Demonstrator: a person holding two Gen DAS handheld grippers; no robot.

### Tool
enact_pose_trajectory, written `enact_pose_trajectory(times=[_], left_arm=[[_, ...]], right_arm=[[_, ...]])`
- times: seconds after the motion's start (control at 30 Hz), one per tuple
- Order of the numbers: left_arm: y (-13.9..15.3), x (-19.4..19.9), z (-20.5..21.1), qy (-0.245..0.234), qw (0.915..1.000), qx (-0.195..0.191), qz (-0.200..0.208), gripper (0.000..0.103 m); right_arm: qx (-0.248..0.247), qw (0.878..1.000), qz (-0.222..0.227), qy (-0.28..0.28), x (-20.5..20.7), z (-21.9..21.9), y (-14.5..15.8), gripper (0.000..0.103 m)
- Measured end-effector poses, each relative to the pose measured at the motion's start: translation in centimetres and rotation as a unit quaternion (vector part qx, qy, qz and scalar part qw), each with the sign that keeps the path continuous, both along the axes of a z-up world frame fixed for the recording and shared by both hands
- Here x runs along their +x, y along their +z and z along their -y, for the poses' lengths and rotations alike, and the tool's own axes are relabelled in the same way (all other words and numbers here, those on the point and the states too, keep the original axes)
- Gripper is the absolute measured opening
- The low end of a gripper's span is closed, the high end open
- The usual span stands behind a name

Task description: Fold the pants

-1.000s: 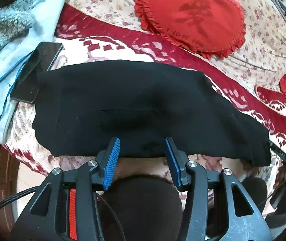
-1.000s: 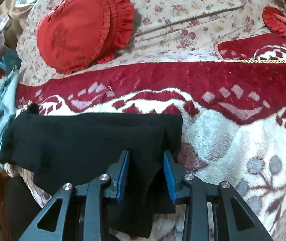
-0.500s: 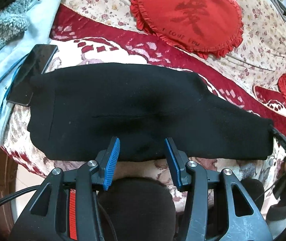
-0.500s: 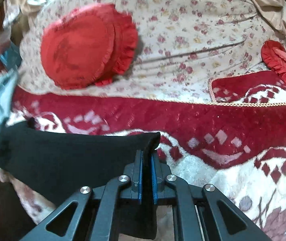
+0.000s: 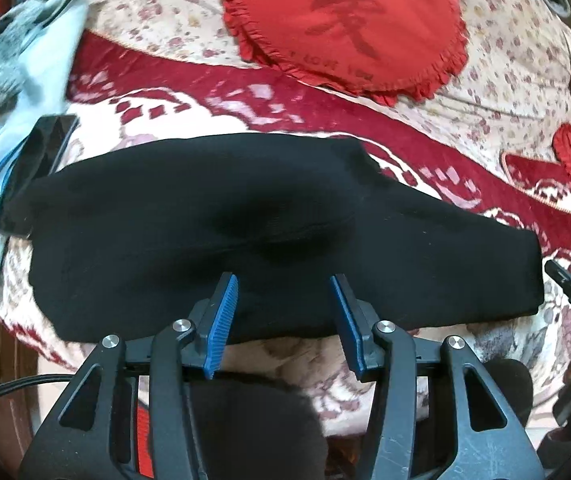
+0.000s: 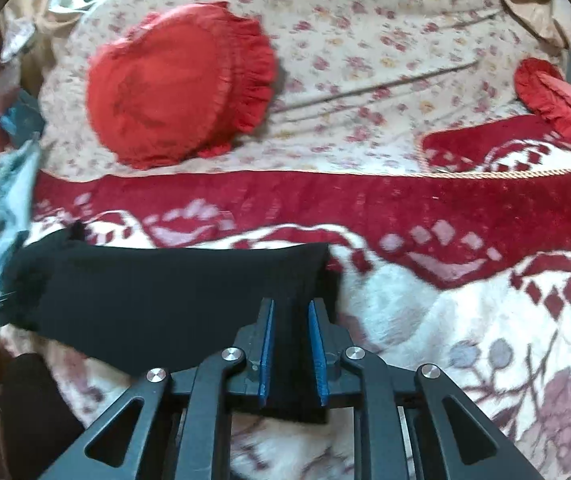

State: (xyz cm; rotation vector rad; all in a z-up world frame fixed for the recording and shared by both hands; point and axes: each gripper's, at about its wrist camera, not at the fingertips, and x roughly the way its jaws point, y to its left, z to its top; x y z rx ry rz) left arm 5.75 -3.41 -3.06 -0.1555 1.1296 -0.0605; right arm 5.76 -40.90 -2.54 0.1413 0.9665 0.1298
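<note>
The black pants (image 5: 213,240) lie folded lengthwise across the red and white blanket (image 5: 277,84). My left gripper (image 5: 283,300) is open, its blue pads over the pants' near edge, holding nothing. In the right wrist view the pants (image 6: 157,300) stretch to the left. My right gripper (image 6: 290,328) has its pads a little apart with the pants' right end between them; the cloth hangs below the pads.
A round red frilled cushion (image 5: 345,24) lies on the floral sheet behind the pants and also shows in the right wrist view (image 6: 173,84). A dark phone (image 5: 41,148) with a cable lies at the pants' left end. Grey and blue cloth (image 5: 9,64) lies far left. Another red cushion (image 6: 561,104) lies right.
My right gripper closed on the pants' right end, then its pads parted slightly. The right end shifted and the pants' shape changed. My left gripper stayed open.
</note>
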Motion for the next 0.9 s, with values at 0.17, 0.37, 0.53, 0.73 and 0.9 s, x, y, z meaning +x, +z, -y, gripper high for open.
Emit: enact_pose_trajectory(times=[0.17,0.37,0.53,0.73,0.9], left_arm=[[-0.4,0.7,2.8,-0.025,0.9995,0.015,0.008,0.047],[-1.5,1.6,5.5,-0.048,0.9982,0.032,0.015,0.047],[-2.8,2.5,7.2,-0.06,0.997,0.046,0.015,0.062],[-2.8,2.6,8.6,-0.077,0.9953,0.058,0.016,0.069],[-1.6,2.7,9.8,-0.091,0.995,0.037,0.018,0.069]], right_arm=[[0.018,0.999,0.001,0.035,-0.5,-2.3,-0.3,0.02],[0.018,0.999,-0.02,0.043,-0.6,-3.0,-2.4,0.023],[0.034,0.999,-0.033,0.016,-1.2,-0.6,-3.9,0.024],[0.052,0.998,-0.028,0.015,-2.2,0.5,-3.6,0.024],[0.053,0.998,-0.023,0.008,-3.1,1.4,-3.1,0.027]])
